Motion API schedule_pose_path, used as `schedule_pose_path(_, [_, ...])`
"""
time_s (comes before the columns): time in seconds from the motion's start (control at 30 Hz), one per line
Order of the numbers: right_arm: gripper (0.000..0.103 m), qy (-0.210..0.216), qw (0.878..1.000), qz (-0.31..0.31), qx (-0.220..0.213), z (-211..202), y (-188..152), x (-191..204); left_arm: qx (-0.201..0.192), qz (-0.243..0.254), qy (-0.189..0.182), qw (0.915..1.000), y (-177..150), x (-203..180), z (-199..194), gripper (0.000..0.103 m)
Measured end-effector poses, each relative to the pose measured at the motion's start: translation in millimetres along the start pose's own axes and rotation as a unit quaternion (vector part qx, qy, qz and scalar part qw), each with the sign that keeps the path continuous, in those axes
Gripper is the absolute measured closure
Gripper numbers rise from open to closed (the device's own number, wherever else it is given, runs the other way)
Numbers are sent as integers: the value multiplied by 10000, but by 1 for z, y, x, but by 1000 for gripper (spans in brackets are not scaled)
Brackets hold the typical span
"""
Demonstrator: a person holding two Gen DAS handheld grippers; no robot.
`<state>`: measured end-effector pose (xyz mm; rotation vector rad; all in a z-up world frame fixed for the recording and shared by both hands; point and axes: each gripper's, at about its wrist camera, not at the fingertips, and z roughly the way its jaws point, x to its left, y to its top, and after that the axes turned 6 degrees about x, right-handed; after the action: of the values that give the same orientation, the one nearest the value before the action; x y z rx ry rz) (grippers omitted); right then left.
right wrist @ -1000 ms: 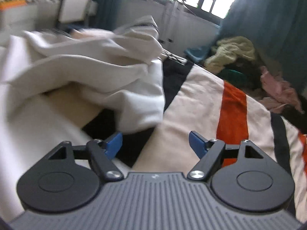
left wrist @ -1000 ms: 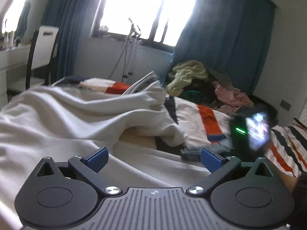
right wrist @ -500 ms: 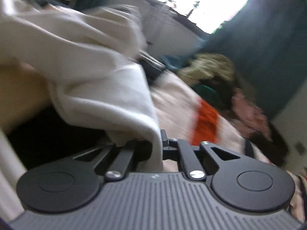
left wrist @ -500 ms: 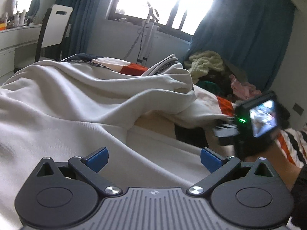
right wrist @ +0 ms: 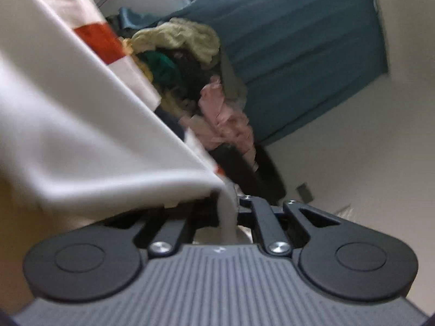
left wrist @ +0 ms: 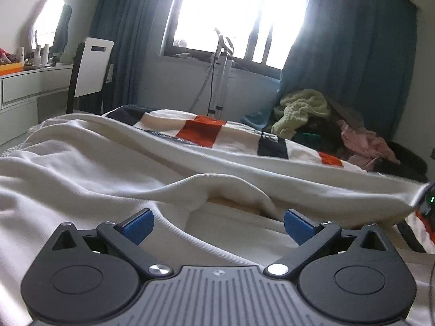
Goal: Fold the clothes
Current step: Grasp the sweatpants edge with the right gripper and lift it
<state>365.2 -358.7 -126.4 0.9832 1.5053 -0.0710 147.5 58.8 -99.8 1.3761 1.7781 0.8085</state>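
Note:
A large cream-white garment (left wrist: 89, 168) lies spread and rumpled over the bed. My left gripper (left wrist: 217, 221) is open just above it, blue pads apart, holding nothing. My right gripper (right wrist: 227, 212) is shut on an edge of the same garment (right wrist: 81, 146), which stretches up and left from its jaws. In the left wrist view that edge (left wrist: 394, 193) is pulled taut toward the right, where the right gripper (left wrist: 426, 203) shows partly at the frame edge.
A striped cream, orange and black blanket (left wrist: 201, 130) covers the bed. A pile of clothes (left wrist: 307, 108) sits at the far side by teal curtains (left wrist: 348, 62). A white chair (left wrist: 92, 68) and dresser (left wrist: 24, 81) stand left.
My right gripper closed on the garment's edge and pulled it to the right, stretching the cloth flat. The raised fold collapsed. The left gripper stayed open.

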Motion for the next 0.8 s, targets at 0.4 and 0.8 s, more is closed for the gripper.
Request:
schedule_pose_path(0.4, [96, -472, 9987, 199, 51, 42, -21, -41, 175, 426, -119, 9989, -7, -20, 22, 0])
schedule_pose_path(0.8, [37, 2002, 9200, 3126, 1254, 6, -140, -35, 217, 544, -184, 9981, -12, -33, 20, 0])
